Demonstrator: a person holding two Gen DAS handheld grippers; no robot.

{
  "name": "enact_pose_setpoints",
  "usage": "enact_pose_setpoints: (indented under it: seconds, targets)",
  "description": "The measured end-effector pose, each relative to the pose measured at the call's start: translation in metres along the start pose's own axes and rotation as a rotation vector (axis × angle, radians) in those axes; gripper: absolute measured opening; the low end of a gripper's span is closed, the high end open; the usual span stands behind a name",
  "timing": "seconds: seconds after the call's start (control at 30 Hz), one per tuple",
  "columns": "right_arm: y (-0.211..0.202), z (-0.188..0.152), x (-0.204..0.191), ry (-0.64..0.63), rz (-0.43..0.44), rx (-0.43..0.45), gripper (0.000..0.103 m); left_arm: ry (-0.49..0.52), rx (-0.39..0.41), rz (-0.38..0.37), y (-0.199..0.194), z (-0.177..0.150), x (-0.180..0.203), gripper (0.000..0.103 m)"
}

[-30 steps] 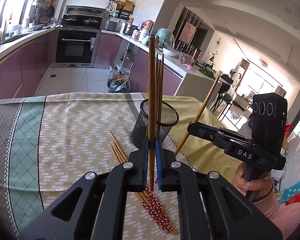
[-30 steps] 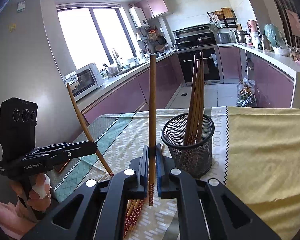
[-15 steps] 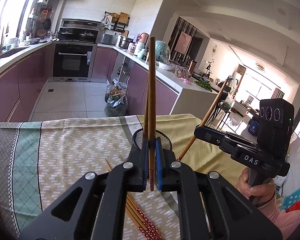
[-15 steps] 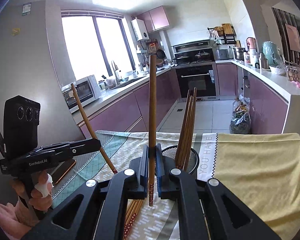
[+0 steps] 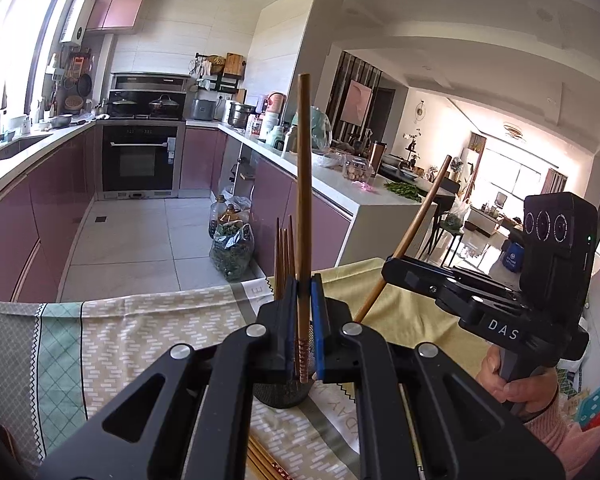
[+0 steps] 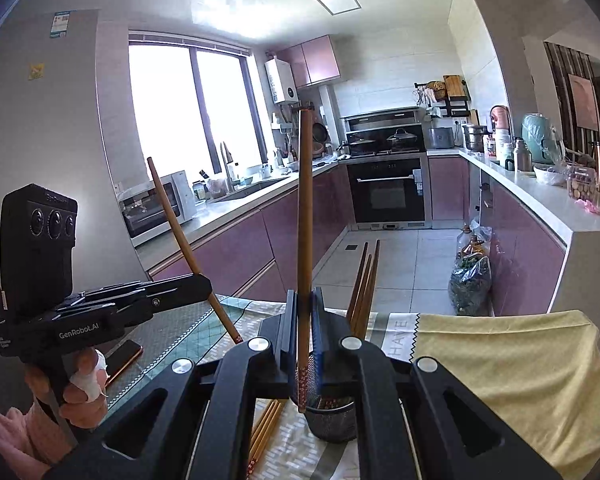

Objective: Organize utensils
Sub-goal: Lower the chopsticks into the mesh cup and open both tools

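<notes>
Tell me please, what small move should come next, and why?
Probably lower one chopstick into the holder. Each gripper, left and right, is shut on an upright chopstick above it, where others already stand.

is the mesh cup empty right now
No, several chopsticks already stand upright in the mesh cup on the table, their tops showing beside the right tongs.

Counter (image 6: 172, 328) under patterned cloth (image 5: 140, 320); mesh cup (image 6: 332, 424), loose chopsticks (image 6: 266, 424) beside it, phone (image 6: 126, 358) at edge.
</notes>
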State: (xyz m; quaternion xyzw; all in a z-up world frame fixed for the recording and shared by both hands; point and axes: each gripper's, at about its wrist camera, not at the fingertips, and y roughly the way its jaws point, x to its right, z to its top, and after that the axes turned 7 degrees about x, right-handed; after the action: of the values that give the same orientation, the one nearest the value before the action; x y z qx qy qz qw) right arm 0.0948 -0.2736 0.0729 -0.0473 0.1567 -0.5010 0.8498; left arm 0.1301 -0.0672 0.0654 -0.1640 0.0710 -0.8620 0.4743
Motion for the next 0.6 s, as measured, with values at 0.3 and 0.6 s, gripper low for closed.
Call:
enact_pose_setpoints:
  seconds: [0.3,0.6]
  targets:
    - [0.019,0.002,0.005,-0.021,-0.039,-0.015,0.006,0.053,-0.006,0.055,0.021,0.004,0.008,0.008]
    - [0.041,-0.009,0.009,-0.020,-0.055,-0.083,0.006,0.087,-0.088,0.087,0.049,-0.014,0.003,0.008]
